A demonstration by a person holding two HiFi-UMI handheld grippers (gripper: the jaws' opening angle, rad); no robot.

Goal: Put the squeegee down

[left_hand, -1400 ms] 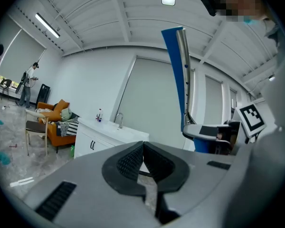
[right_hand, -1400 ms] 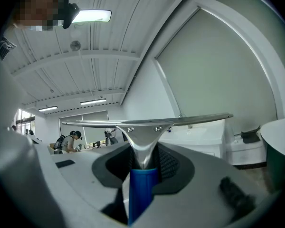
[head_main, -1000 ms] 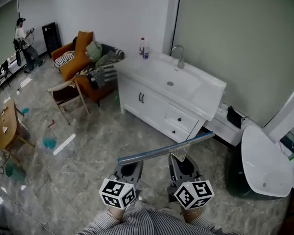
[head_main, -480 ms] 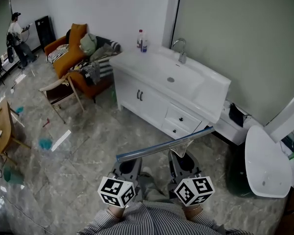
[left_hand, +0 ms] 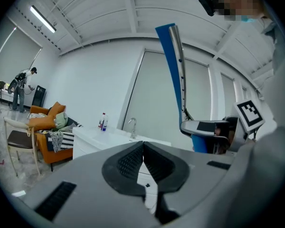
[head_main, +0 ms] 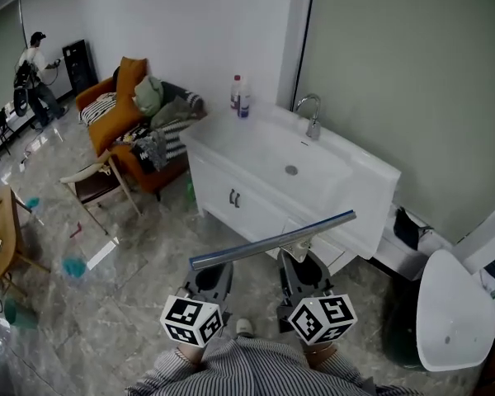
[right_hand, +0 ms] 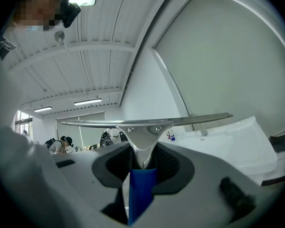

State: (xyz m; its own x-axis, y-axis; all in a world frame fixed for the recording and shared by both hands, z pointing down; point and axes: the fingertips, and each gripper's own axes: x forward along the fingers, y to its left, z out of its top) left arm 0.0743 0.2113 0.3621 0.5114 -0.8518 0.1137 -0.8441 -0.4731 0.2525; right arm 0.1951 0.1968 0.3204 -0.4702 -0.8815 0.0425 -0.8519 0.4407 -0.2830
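Note:
My right gripper [head_main: 299,264] is shut on the squeegee [head_main: 272,240], a long metal blade on a blue handle [right_hand: 141,186]. In the right gripper view the blade [right_hand: 147,122] lies level across the jaws, with the handle clamped between the pads. The left gripper [head_main: 209,277] is beside it, shut and holding nothing; its pads [left_hand: 133,160] meet in the left gripper view, where the squeegee [left_hand: 176,70] stands upright at the right. Both grippers hang over the floor just in front of the white sink cabinet [head_main: 231,196].
The sink counter [head_main: 268,151] has a tap [head_main: 313,114] and two bottles [head_main: 239,96] at its left end. An orange sofa [head_main: 120,110] with clothes and a chair [head_main: 99,180] stand to the left. A white oval tub [head_main: 454,320] is at the right. A person [head_main: 31,68] stands far left.
Both grippers, with the squeegee, have come closer to the sink cabinet. The grip on the squeegee has not changed.

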